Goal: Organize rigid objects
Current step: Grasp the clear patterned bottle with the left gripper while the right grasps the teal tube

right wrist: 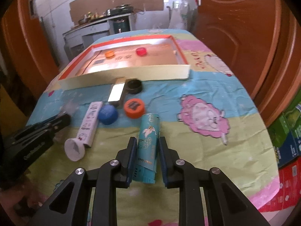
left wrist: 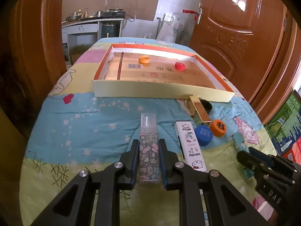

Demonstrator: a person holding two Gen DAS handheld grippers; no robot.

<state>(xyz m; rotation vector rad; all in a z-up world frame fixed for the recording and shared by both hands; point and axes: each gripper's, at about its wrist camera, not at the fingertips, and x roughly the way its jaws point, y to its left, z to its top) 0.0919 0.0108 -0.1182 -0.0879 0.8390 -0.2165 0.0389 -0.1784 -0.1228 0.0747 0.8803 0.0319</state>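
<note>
My left gripper (left wrist: 149, 143) is closed around a clear floral box (left wrist: 148, 146) lying on the bedspread. My right gripper (right wrist: 148, 141) is closed around a teal cylinder (right wrist: 147, 146); a slight gap shows on its right side. A white Hello Kitty box (left wrist: 189, 144) lies between them, also in the right wrist view (right wrist: 90, 122). A blue cap (left wrist: 203, 135), an orange cap (left wrist: 218, 128), a black cap (left wrist: 206, 105) and a gold box (left wrist: 199, 111) lie ahead. An orange-rimmed cardboard tray (left wrist: 161, 92) holds an orange cap (left wrist: 144, 59) and a red cap (left wrist: 179, 66).
The table wears a cartoon bedspread (left wrist: 84, 116). A white round lid (right wrist: 74, 149) lies by the Hello Kitty box. Wooden doors (left wrist: 235, 28) flank the table. Green and red cartons (right wrist: 289, 141) stand at the right. A kitchen counter (left wrist: 90, 21) is behind.
</note>
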